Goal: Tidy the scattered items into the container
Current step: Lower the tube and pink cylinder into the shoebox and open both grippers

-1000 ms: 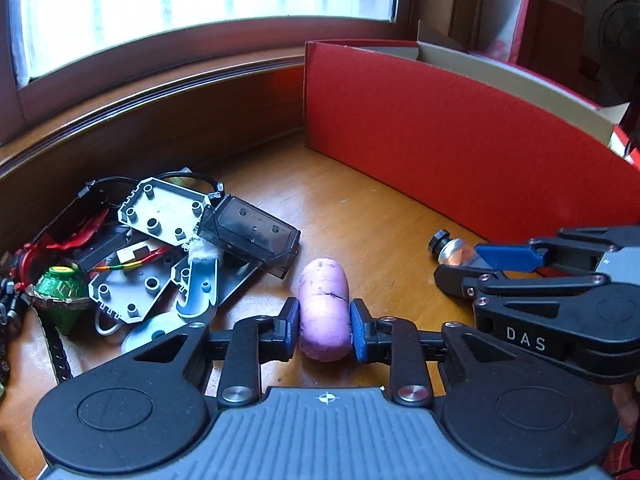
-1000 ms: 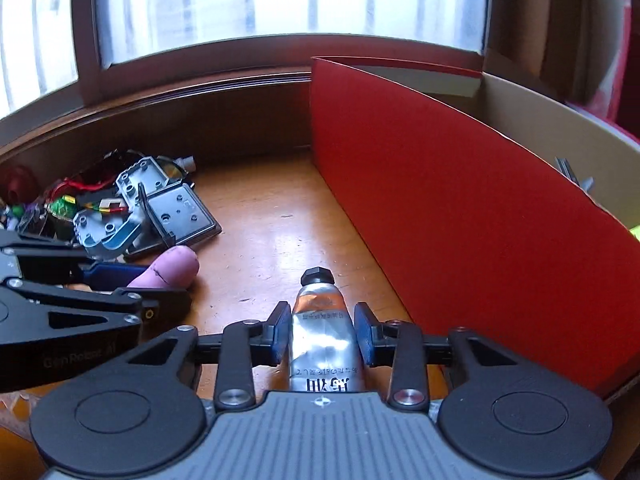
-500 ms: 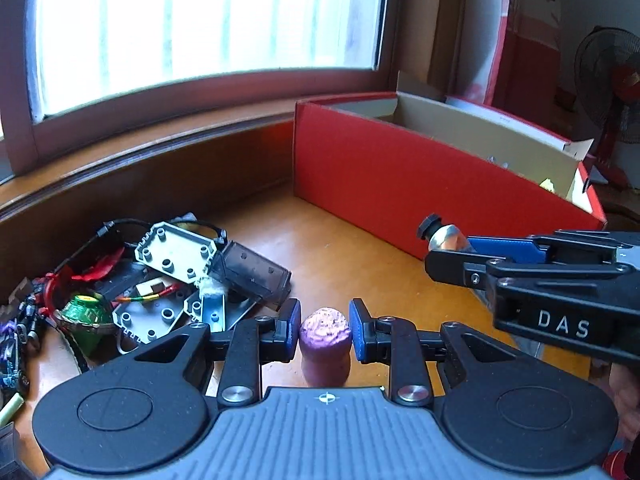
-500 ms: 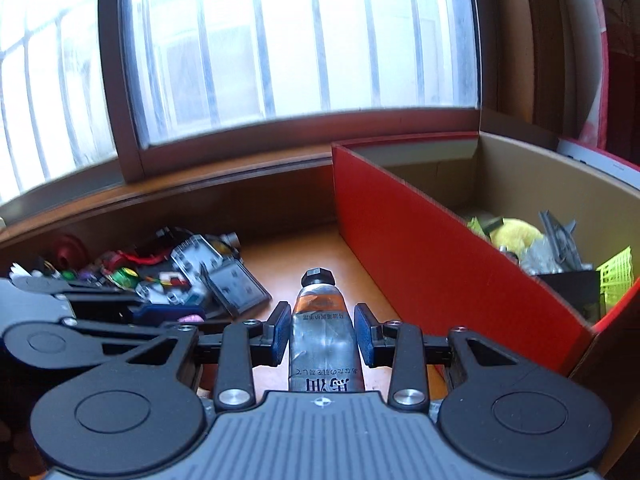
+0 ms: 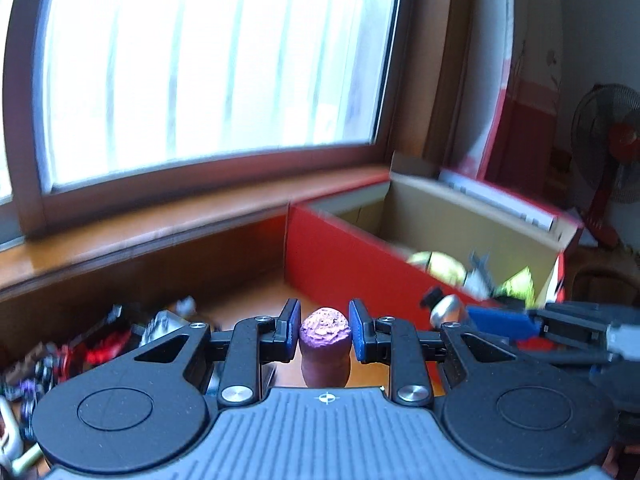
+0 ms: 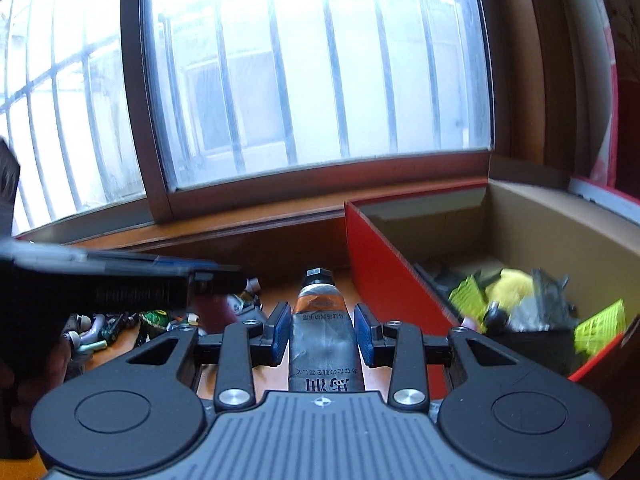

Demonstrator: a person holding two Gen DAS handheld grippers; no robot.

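Now both tongs carry things above the desk (image 6: 320, 292): left tongs (image 5: 324, 330) grip a purple lump (image 5: 325, 334), right tongs (image 6: 322, 334) grip a tube (image 6: 320, 320). Next, I think, both must go over the red box (image 6: 384, 276) and release.

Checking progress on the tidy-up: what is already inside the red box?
Inside the red box lie a yellow ball, bright green mesh pieces, grey clutter and something black. The near wall hides the floor below them.
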